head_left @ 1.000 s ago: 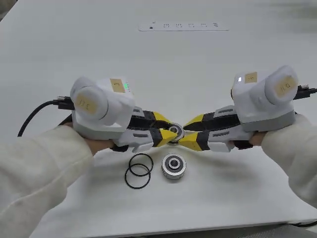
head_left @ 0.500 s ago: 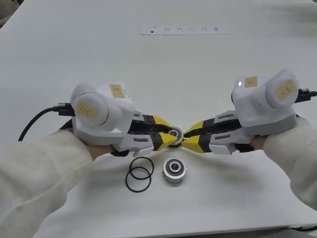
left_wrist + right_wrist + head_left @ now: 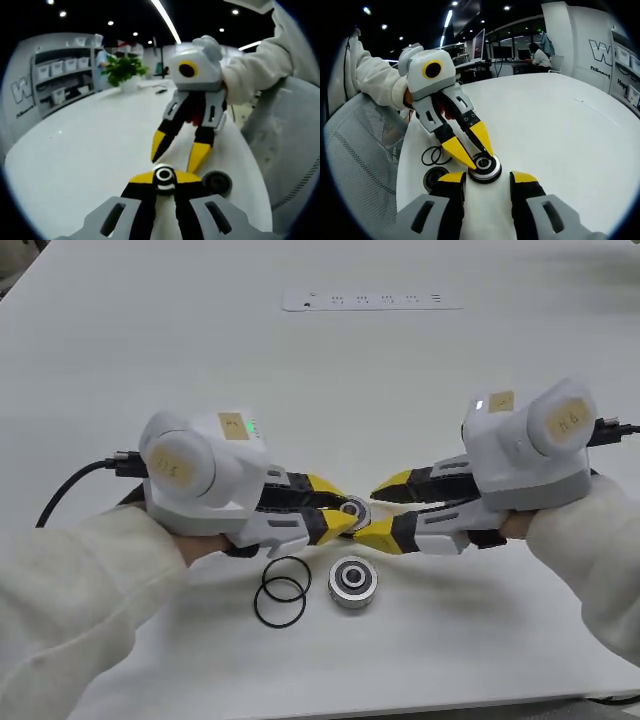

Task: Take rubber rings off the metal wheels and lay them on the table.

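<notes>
The left gripper is clamping a small metal wheel between its yellow tips, holding it just above the white table near the middle of the scene. In the right gripper view this wheel is showing a bright silver outer rim, a dark band inside it and a pale hub; whether a rubber ring is sitting on it cannot be told. The right gripper is reaching in from the right with its jaws spread apart and nothing between them. One yellow tip is sitting above the wheel and the other below it, both close to the rim, though contact cannot be confirmed. A second wheel is lying flat on the table just near of the two grippers, looking silver at the edge with a dark ring around a metal centre. Two thin black rubber rings are lying flat on the table immediately left of that wheel. They are overlapping each other, the nearer one slightly left of the farther one, and are not touching the wheel. A flat white power strip is lying at the far side of the table, well apart from the work. Pale sleeves are entering from both near corners.
</notes>
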The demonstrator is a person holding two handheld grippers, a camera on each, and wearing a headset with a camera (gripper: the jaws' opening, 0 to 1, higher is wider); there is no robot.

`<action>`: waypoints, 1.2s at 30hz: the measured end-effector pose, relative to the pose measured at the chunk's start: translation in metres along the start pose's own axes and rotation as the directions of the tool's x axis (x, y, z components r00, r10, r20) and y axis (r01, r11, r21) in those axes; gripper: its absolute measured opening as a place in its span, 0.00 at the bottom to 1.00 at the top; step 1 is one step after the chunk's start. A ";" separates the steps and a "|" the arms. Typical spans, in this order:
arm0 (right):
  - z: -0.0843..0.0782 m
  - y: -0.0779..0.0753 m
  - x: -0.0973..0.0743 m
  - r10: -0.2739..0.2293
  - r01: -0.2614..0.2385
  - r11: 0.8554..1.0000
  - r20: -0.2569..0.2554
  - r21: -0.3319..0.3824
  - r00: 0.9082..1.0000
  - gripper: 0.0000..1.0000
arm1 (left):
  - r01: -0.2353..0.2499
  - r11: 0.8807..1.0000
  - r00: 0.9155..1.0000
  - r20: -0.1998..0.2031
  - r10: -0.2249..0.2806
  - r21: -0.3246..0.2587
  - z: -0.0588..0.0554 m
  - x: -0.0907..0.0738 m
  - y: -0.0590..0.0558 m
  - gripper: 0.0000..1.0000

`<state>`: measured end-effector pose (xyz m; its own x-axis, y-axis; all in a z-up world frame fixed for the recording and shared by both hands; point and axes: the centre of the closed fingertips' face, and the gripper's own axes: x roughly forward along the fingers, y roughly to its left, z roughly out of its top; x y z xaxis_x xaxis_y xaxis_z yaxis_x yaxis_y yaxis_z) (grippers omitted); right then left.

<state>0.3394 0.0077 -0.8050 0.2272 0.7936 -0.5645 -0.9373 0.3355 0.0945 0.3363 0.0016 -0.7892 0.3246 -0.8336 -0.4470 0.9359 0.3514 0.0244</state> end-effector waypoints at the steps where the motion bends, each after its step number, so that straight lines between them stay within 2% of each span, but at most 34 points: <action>1: -0.001 0.001 0.000 0.002 -0.002 1.000 -0.003 -0.008 1.000 0.27 | 0.000 1.000 1.000 0.000 0.000 0.000 0.000 0.000 0.000 0.14; 2: -0.003 0.001 0.001 0.002 -0.002 1.000 -0.009 -0.024 1.000 0.23 | 0.000 1.000 1.000 0.001 0.000 0.000 0.000 0.000 0.000 0.14; 7: -0.007 0.001 -0.003 0.021 -0.021 1.000 -0.017 -0.004 1.000 0.16 | -0.003 1.000 1.000 0.003 0.003 -0.003 0.000 0.000 0.000 0.14; 14: -0.008 0.003 -0.004 0.021 -0.021 1.000 -0.038 0.007 0.999 0.12 | -0.009 1.000 1.000 0.011 0.009 -0.027 0.000 -0.001 0.000 0.14; 15: -0.012 0.001 -0.005 0.011 -0.012 1.000 -0.060 -0.012 0.998 0.09 | -0.009 1.000 1.000 0.011 0.010 -0.028 0.000 -0.001 0.000 0.14; 17: -0.010 0.001 -0.006 0.013 -0.013 1.000 -0.045 0.007 0.999 0.05 | -0.009 1.000 1.000 0.011 0.009 -0.028 0.000 -0.001 0.000 0.14; 21: -0.009 0.002 -0.006 0.004 -0.005 1.000 -0.058 -0.020 0.998 0.04 | -0.010 1.000 1.000 0.011 0.010 -0.029 0.000 -0.001 0.000 0.14; 25: -0.010 -0.001 -0.006 -0.026 0.019 0.997 -0.096 -0.074 0.995 0.03 | -0.012 0.999 1.000 0.011 0.012 -0.031 0.000 -0.001 0.000 0.13; 29: -0.008 -0.003 -0.004 -0.057 0.046 0.994 -0.121 -0.098 0.991 0.01 | -0.020 0.999 1.000 0.010 0.021 -0.034 0.000 -0.002 0.002 0.13; 33: -0.009 -0.007 -0.005 -0.085 0.073 0.993 -0.132 -0.095 0.988 0.00 | -0.025 0.999 1.000 0.009 0.025 -0.034 0.000 -0.002 0.003 0.13; 34: -0.010 -0.012 -0.005 -0.120 0.106 0.989 -0.140 -0.098 0.983 0.00 | -0.024 0.999 1.000 0.010 0.025 -0.035 0.000 -0.002 0.002 0.13; 36: -0.010 -0.010 -0.004 -0.112 0.101 0.991 -0.143 -0.088 0.983 0.00 | -0.029 0.999 1.000 0.008 0.029 -0.026 -0.001 -0.002 0.003 0.13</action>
<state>0.3456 -0.0039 -0.8116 0.2911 0.6702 -0.6827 -0.9294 0.3674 -0.0356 0.3381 0.0041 -0.7889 0.3530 -0.8265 -0.4386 0.9222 0.3863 0.0142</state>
